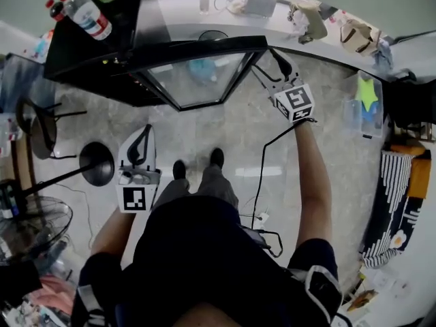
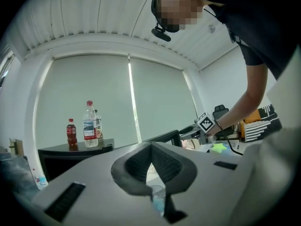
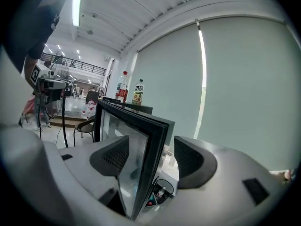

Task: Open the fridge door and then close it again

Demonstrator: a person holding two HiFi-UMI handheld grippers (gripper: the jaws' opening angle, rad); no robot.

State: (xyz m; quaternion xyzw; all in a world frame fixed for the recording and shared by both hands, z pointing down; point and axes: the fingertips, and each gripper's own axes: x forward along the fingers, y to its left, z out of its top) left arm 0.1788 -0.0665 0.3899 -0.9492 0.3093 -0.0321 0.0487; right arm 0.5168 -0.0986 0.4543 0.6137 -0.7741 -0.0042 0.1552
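Fridge door point(image 1: 197, 80): open (glass pane)
Right gripper point(image 3: 150, 154): fingers apart, astride door edge
Left gripper point(image 2: 151, 166): fingers together, empty

Between the jaws of the right gripper point(image 3: 149, 155), the door point(image 3: 141, 126) has its lower end hidden behind the tool's body, and we see one pad point(image 3: 113, 157) only through hazy glass. Far ahead of the left gripper point(image 2: 151, 147), the bottles point(image 2: 89, 125) bear labels too small for us to read.

No print I can read here: past my left fingertips point(image 2: 135, 166), the labels on the clear plastic water bottle point(image 2: 90, 125) and the small dark cola bottle point(image 2: 71, 133) are too small.
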